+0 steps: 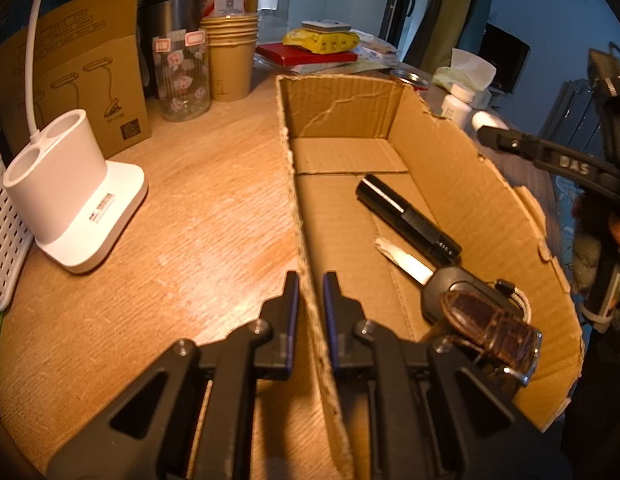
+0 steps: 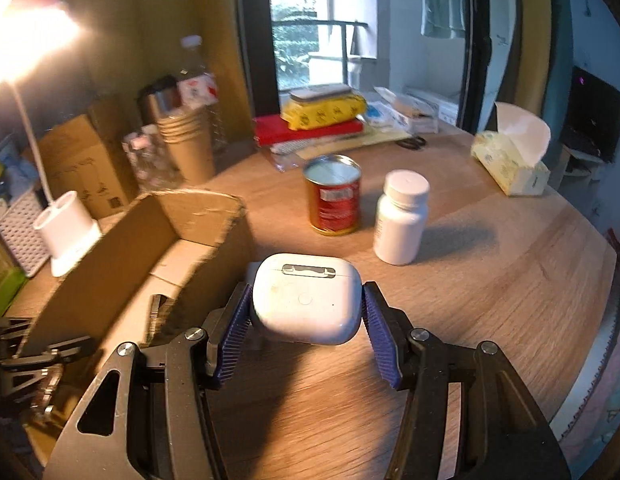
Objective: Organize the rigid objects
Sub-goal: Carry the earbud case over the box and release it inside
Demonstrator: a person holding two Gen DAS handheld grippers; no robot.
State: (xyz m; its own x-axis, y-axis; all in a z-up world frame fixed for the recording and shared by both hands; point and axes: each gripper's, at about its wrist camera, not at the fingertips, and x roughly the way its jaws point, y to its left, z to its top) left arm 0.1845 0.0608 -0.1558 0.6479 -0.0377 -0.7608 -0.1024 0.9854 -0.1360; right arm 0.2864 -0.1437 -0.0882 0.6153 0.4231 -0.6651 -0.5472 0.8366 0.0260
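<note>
My left gripper (image 1: pixel 311 280) is shut on the left wall of an open cardboard box (image 1: pixel 470 184). Inside the box lie a black tube (image 1: pixel 406 216), a car key (image 1: pixel 438 280) and a watch with a brown leather strap (image 1: pixel 490 324). My right gripper (image 2: pixel 307 312) is shut on a white earbuds case (image 2: pixel 305 292), held above the wooden table just right of the box (image 2: pixel 121 248). A red can (image 2: pixel 334 196) and a white pill bottle (image 2: pixel 402 216) stand on the table beyond the case. One finger of the right gripper (image 1: pixel 550 156) shows past the box's right wall.
A white lamp base (image 1: pixel 73 192), a glass jar (image 1: pixel 183 76), stacked paper cups (image 1: pixel 231 60) and a cardboard carton (image 1: pixel 81 80) crowd the back left. Books with a yellow pack (image 2: pixel 322 114) sit at the back. A tissue box (image 2: pixel 510 164) stands far right, near the table's round edge.
</note>
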